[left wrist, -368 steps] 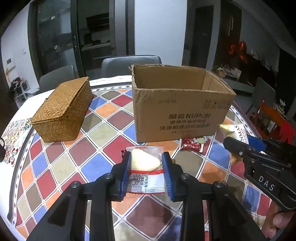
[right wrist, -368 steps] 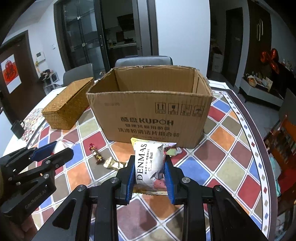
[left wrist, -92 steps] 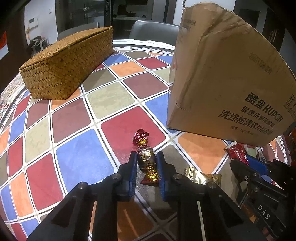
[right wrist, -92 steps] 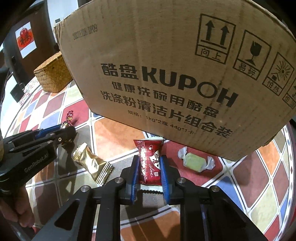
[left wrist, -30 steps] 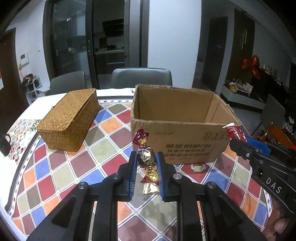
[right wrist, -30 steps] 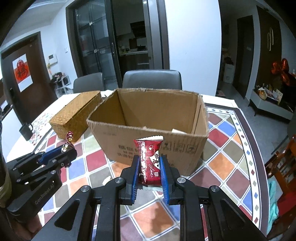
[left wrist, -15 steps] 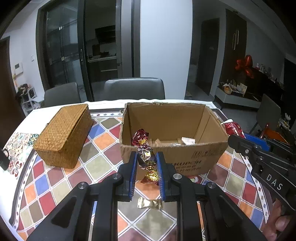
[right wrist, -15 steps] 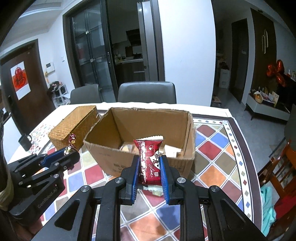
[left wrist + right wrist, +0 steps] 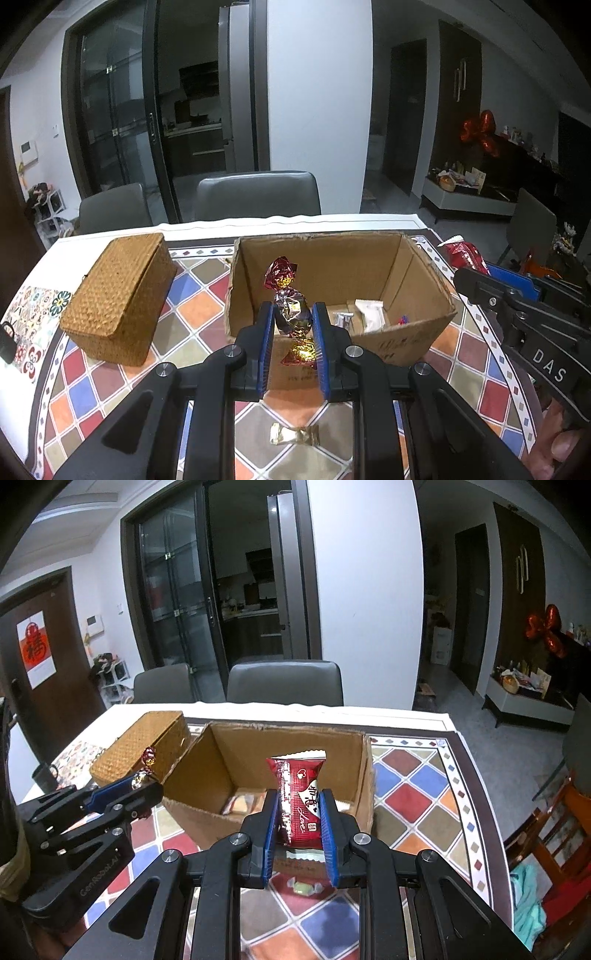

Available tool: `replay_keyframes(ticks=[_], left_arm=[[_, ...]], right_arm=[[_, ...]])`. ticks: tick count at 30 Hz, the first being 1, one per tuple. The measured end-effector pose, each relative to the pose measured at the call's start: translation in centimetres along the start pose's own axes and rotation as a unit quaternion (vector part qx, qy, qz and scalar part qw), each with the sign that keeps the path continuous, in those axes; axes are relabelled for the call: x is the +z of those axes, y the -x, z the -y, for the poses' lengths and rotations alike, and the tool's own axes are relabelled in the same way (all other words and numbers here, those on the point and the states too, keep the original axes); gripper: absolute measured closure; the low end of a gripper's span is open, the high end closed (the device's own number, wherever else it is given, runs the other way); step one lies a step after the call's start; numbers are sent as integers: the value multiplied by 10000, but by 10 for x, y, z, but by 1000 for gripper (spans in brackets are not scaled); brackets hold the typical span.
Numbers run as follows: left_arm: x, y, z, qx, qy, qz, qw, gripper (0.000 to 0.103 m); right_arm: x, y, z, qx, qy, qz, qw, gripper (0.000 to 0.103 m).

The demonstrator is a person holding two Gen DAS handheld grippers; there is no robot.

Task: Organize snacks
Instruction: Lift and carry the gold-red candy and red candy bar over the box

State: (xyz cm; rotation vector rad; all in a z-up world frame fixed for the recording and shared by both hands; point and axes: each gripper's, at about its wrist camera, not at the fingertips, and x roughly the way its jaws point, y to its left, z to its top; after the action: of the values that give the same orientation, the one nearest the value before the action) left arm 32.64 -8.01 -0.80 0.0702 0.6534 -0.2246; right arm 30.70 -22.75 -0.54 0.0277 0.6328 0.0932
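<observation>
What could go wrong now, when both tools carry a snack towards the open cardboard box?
1. The left tool pinches only the middle of the twisted foil candy, so it may slip out before the cardboard box.
2. The right tool with its red packet is close by, so they could bump above the opening.

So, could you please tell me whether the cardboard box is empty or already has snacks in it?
Not empty. The cardboard box stands open at the top, and a few wrapped snacks lie on its floor.
</observation>
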Motion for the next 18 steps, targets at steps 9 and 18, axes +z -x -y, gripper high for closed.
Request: replay_keyframes(ticks=[9, 18], left_arm=[[18, -17, -2, -76, -68, 18, 9999, 82], [27, -39, -6, -121, -64, -51, 9999, 82]], right_arm=[[13, -12, 4, -35, -59, 40, 10000, 80], [25, -31, 7, -65, -70, 25, 10000, 80]])
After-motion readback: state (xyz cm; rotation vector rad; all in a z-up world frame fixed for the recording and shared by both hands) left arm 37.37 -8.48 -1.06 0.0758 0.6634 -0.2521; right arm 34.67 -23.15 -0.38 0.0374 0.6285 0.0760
